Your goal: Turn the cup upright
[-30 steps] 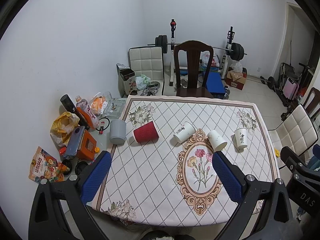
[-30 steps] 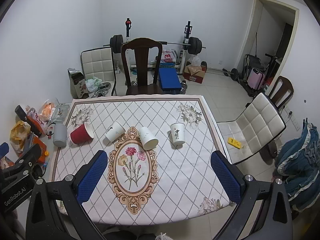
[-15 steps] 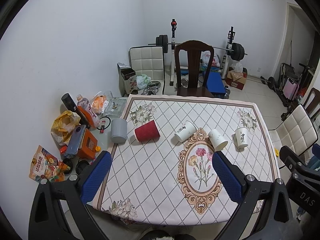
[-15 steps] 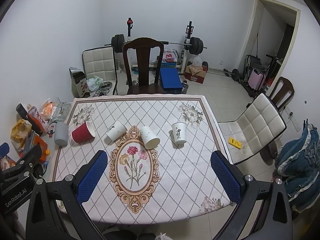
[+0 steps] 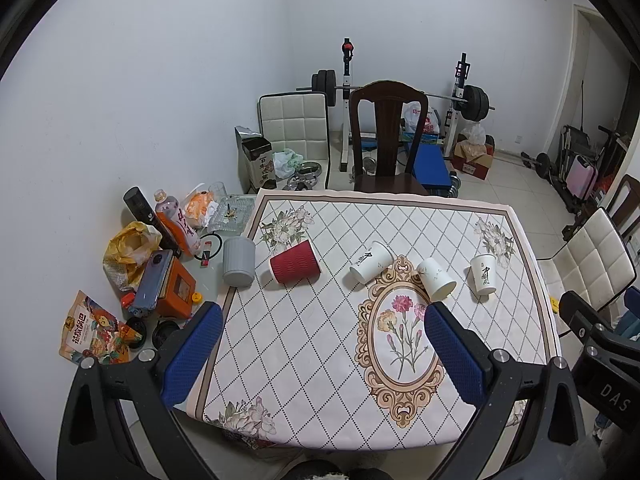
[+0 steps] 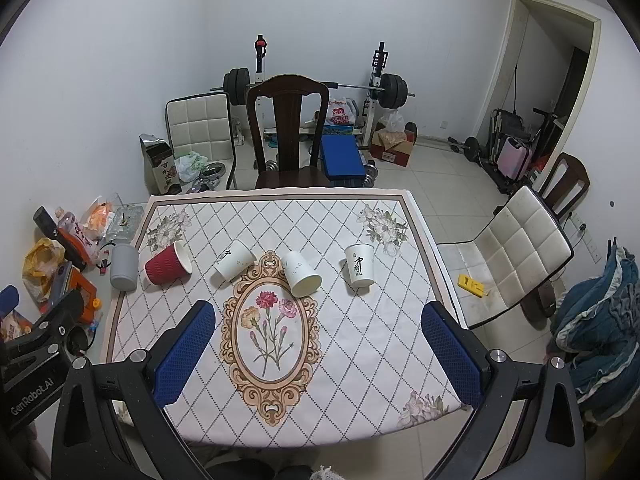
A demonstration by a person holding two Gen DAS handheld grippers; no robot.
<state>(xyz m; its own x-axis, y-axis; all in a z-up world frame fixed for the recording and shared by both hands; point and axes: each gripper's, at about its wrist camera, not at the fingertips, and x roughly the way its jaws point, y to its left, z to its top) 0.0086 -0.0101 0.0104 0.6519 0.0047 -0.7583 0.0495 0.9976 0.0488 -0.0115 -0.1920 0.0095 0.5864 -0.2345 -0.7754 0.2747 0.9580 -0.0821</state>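
Several cups lie in a row on the patterned tablecloth (image 5: 304, 352). A red ribbed cup (image 5: 295, 267) (image 6: 168, 269) lies on its side at the left. Two white paper cups (image 5: 371, 262) (image 5: 436, 284) lie on their sides near the middle; they also show in the right wrist view (image 6: 234, 261) (image 6: 301, 273). A third white cup (image 5: 483, 274) (image 6: 359, 265) stands mouth down at the right. A grey cup (image 5: 239, 261) (image 6: 123, 267) stands mouth down off the cloth's left edge. My left gripper (image 5: 320, 354) and right gripper (image 6: 318, 354) are open and empty, high above the table's near side.
A dark wooden chair (image 5: 387, 140) stands at the table's far side. A white padded chair (image 6: 516, 256) stands to the right. Bottles, bags and boxes (image 5: 160, 264) crowd the strip left of the cloth. Weight equipment (image 6: 316, 84) lines the back wall.
Both views have shifted only slightly; the cups sit a touch further right in the frames. No cup has moved and both grippers stay open.
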